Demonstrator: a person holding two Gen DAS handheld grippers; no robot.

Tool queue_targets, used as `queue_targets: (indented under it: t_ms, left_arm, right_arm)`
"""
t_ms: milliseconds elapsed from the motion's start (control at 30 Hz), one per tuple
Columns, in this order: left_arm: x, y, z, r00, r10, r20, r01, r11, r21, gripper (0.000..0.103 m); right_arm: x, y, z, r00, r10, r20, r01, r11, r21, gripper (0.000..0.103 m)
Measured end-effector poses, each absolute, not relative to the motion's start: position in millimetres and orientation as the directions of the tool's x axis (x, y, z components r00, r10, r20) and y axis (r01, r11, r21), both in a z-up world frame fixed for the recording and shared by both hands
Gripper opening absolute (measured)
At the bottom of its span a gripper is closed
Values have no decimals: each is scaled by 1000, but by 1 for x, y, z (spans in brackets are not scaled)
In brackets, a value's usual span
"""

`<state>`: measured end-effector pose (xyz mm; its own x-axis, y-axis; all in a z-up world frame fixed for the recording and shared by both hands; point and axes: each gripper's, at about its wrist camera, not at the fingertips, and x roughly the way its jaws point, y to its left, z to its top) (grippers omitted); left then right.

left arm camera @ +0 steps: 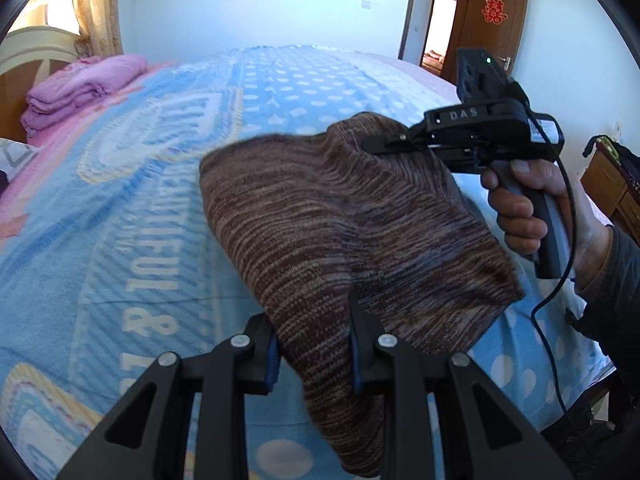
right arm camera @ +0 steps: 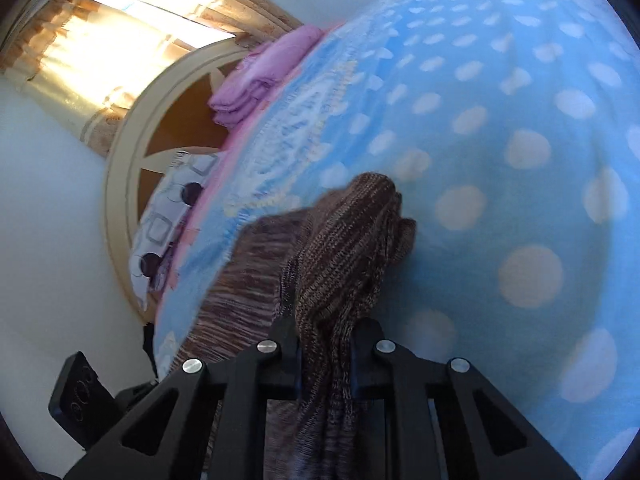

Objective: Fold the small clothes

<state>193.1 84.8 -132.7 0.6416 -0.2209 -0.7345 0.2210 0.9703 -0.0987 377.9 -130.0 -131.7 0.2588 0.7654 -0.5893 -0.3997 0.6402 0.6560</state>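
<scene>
Nearest the left wrist camera, the left gripper (left arm camera: 314, 344) had its two black fingers pressed onto a lower edge of the brown knitted garment (left arm camera: 340, 224), with cloth bunched between the blue pads and a flap hanging down below them. The garment was the reference for everything else: it was held up off the blue polka-dot blanket (left arm camera: 120, 240), stretched between the two tools. At the garment's upper right corner the right gripper (left arm camera: 366, 145) pinched the fabric, its thin fingers closed flat on a fold, and the person's hand (left arm camera: 528, 208) wrapped the grey handle just right of the garment, a black cable trailing down from it. In the right wrist view the right gripper (right arm camera: 325, 354) showed the same hold, a thick twisted strand of the knit passing between its fingers and rising to a blurred peak ahead of them. The blanket lay beneath and behind the garment, printed with pale lettering to its left. Farther beyond the garment, at the upper left, sat a stack of folded pink cloth (left arm camera: 80, 88) by the cream headboard (left arm camera: 32, 48). Far behind the garment to the right stood an open wooden door (left arm camera: 496, 20) bearing a red decoration.
</scene>
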Motion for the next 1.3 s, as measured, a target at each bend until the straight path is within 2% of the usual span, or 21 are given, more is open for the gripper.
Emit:
queue_targets:
  t_ms: [300, 633, 933, 1300]
  left_arm:
    - [171, 123, -112, 686, -138, -714, 134, 989, -61, 28]
    - [160, 139, -142, 664, -85, -743, 79, 996, -43, 28]
    - [156, 140, -151, 655, -82, -751, 77, 996, -42, 29]
    - [165, 141, -159, 664, -37, -747, 45, 999, -9, 44]
  right_arm:
    - [375, -69, -99, 243, 781, -575, -499, 609, 616, 15]
    - [379, -4, -116, 183, 741, -646, -538, 625, 565, 15]
    - [382, 12, -126, 165, 735, -658, -545, 624, 560, 15]
    - [377, -23, -154, 191, 714, -674, -476, 668, 572, 20]
